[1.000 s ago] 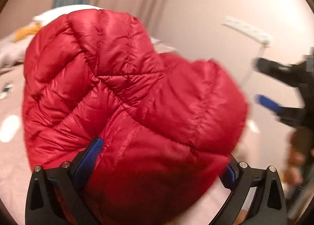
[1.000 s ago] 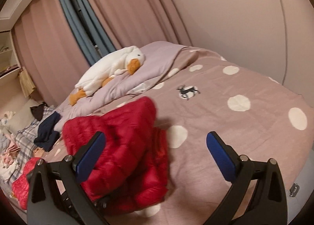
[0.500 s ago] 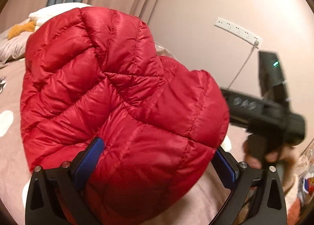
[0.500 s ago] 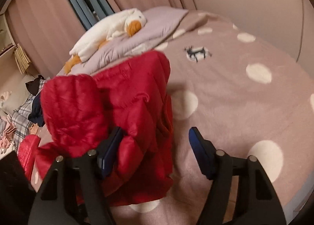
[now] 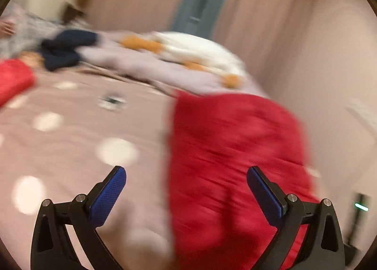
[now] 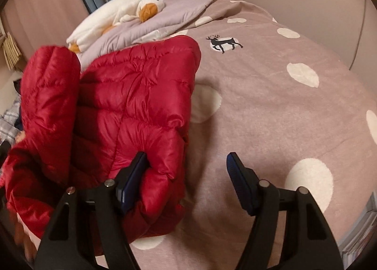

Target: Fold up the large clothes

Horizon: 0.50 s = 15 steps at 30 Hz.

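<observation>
A red quilted puffer jacket (image 6: 132, 95) lies bunched on the pink dotted bed cover (image 6: 271, 105). In the right wrist view my right gripper (image 6: 187, 175) is open; its left finger presses against the jacket's near edge and its right finger is over bare cover. In the blurred left wrist view my left gripper (image 5: 186, 189) is open and empty, with the jacket (image 5: 231, 152) ahead and to the right, reaching between the fingers.
A white duck plush (image 6: 122, 13) lies on a lilac pillow (image 6: 179, 8) at the head of the bed. Dark and plaid clothes (image 5: 63, 48) and another red item (image 5: 11, 76) lie at the far left. Curtains and a wall bound the bed.
My left gripper has let go of the jacket and swung away fast, so it now views the bed. My right gripper has moved closer to the jacket's edge.
</observation>
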{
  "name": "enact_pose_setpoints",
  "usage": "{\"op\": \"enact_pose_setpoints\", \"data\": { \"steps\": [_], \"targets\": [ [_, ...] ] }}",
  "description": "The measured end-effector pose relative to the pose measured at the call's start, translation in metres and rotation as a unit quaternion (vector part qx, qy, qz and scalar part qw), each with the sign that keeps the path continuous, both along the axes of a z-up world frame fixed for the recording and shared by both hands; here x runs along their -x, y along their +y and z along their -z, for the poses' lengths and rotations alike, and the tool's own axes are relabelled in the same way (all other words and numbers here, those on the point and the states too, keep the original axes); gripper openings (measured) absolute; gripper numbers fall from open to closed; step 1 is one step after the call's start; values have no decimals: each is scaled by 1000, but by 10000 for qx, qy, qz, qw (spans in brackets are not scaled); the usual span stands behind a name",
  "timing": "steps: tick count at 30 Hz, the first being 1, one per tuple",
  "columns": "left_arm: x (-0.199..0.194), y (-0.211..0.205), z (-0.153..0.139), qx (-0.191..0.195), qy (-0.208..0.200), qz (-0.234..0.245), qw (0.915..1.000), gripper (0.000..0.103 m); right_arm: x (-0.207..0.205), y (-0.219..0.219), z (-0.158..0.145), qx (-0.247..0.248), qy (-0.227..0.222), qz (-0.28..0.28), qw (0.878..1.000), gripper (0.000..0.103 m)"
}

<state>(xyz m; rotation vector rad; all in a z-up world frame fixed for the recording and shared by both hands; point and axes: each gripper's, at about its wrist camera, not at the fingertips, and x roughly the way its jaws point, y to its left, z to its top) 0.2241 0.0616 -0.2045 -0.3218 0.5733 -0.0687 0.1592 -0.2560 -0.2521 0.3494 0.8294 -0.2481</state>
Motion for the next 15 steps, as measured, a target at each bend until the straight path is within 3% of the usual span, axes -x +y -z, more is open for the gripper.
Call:
{"op": "enact_pose_setpoints", "data": {
  "steps": [2, 3, 6, 8, 11, 15],
  "targets": [
    [-15, 10, 20, -505, 318, -579, 9965, 101, 0, -2, 3, -2, 84, 10, 10000, 70],
    [-30, 10, 34, -693, 744, -682, 9925, 101, 0, -4, 4, -34, 106, 13, 9999, 71],
    [-35, 2, 56, -249, 1125, -89, 9933, 100, 0, -9, 5, -149, 86, 45, 9998, 76],
    [-32, 1, 57, -21, 1061, -96, 9943, 99, 2, -12, 1, -177, 34, 121, 9998, 78],
    [-32, -6, 48, -19, 820, 182, 9965, 99, 13, -11, -21, -48, -291, 264, 9992, 78],
    [-42, -26, 42, -244, 536, 536, 9968, 99, 36, -1, -67, 32, -1352, 172, 9907, 80]
  ]
}}
